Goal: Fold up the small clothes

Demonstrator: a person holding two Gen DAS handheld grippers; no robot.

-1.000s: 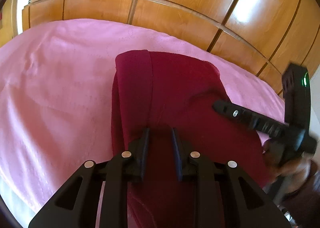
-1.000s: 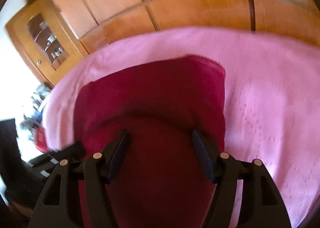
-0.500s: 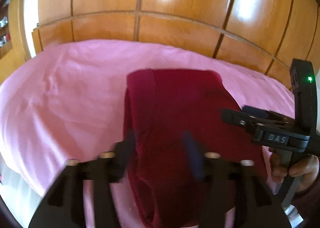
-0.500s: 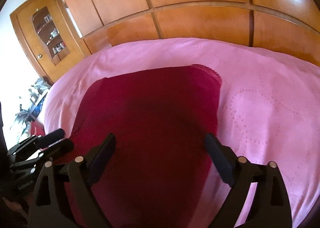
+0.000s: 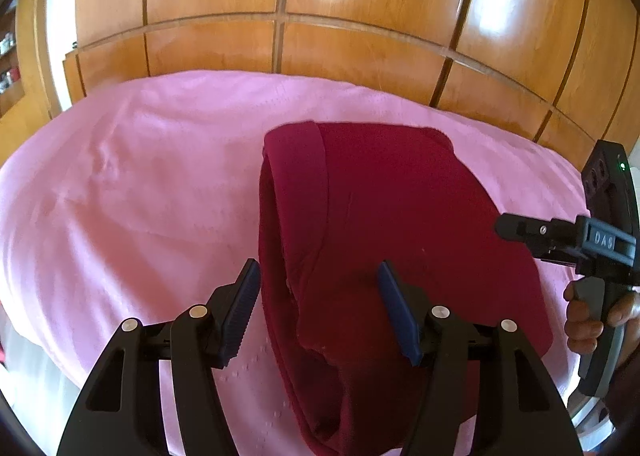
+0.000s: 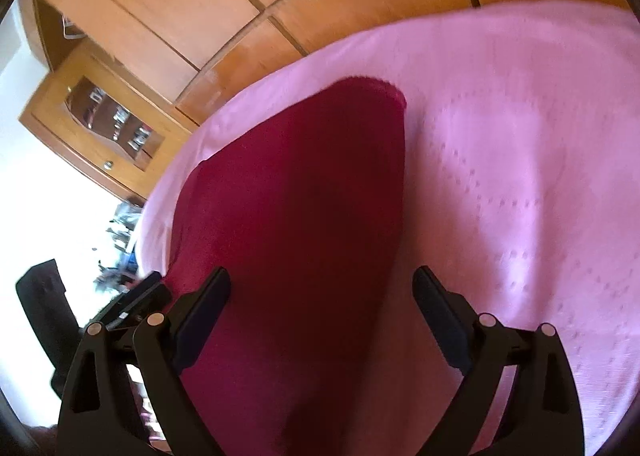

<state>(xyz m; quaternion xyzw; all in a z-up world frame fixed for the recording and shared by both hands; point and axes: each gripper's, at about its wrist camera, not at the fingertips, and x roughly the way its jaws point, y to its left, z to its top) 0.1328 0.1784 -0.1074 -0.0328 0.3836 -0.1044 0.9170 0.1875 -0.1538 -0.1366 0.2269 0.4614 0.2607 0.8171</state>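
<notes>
A dark red garment [image 5: 384, 240] lies folded on the pink bedspread [image 5: 140, 195], its left side doubled over in a thick fold. It also fills the middle of the right wrist view [image 6: 304, 215]. My left gripper [image 5: 318, 308] is open and empty, raised above the garment's near left edge. My right gripper [image 6: 322, 316] is open and empty above the garment's near end. The right gripper also shows at the right edge of the left wrist view [image 5: 520, 228], held by a hand, off the cloth. The left gripper's tip shows at the lower left of the right wrist view [image 6: 136, 296].
A wooden panelled wardrobe [image 5: 320, 15] runs along the far side of the bed. A wooden cabinet with a glass door [image 6: 104, 123] stands to the left. Clutter lies on the floor beside the bed [image 6: 120, 232]. The bedspread spreads wide to the right [image 6: 520, 175].
My left gripper opened and let go of the garment, then both grippers lifted and drew back from it. My right gripper opened wider. The garment stays lying folded.
</notes>
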